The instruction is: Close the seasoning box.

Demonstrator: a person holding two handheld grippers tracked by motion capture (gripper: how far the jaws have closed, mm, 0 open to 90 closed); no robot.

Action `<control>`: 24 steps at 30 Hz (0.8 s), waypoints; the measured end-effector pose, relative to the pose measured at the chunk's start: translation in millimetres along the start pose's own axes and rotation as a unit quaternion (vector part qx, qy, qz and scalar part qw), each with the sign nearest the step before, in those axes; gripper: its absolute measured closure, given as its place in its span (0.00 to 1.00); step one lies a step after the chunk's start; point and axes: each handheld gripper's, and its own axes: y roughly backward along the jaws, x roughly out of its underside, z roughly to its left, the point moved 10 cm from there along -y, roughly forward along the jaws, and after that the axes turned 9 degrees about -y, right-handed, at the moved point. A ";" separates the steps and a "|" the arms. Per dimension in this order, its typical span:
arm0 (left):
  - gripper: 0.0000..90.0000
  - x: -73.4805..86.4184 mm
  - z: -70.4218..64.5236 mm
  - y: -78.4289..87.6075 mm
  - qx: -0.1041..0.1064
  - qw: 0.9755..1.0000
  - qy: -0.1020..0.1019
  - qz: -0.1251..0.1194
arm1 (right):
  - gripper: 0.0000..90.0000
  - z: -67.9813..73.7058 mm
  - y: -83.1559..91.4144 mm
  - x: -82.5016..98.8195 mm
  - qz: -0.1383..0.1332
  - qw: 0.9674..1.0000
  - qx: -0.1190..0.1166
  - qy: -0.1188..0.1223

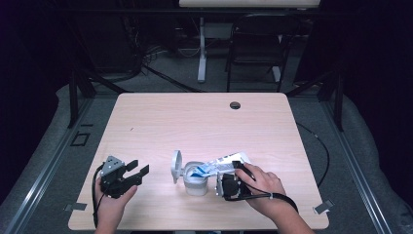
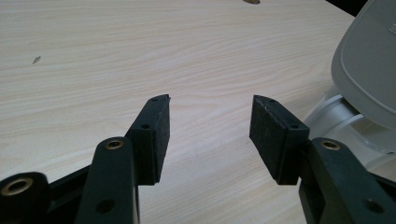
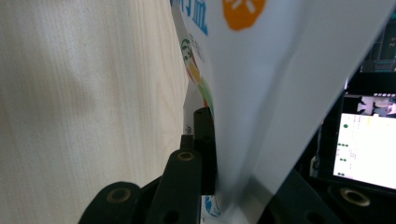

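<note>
One packet pinched in right tool, perhaps tilted

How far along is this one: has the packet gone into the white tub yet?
Done: the white tub stands with its lid flipped open. In hand: the right gripper is shut on the packet, whose lower end reaches into the tub's mouth. The left gripper rests open beside the tub, holding nothing. Left, probably: getting the packet fully in or emptied, then closing the lid.

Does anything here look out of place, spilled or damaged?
Nothing looks spilled or damaged. The white canister stands upright with its lid flipped open. The right gripper is shut on a white printed pouch, one end in the canister's mouth. The left gripper rests open beside it.
</note>
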 end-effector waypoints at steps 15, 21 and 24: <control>0.54 0.6 -0.7 -0.6 0.000 1.000 0.000 0.002 | 0.96 5.4 -0.5 2.8 -0.015 0.996 -0.038 -0.084; 0.54 0.7 -0.5 -1.0 0.000 1.000 0.000 0.002 | 0.96 4.1 -0.9 2.9 -0.029 0.990 -0.044 -0.133; 0.54 0.8 -0.4 -1.0 0.000 1.000 0.000 0.002 | 0.96 5.0 -0.9 4.4 -0.029 0.987 -0.046 -0.148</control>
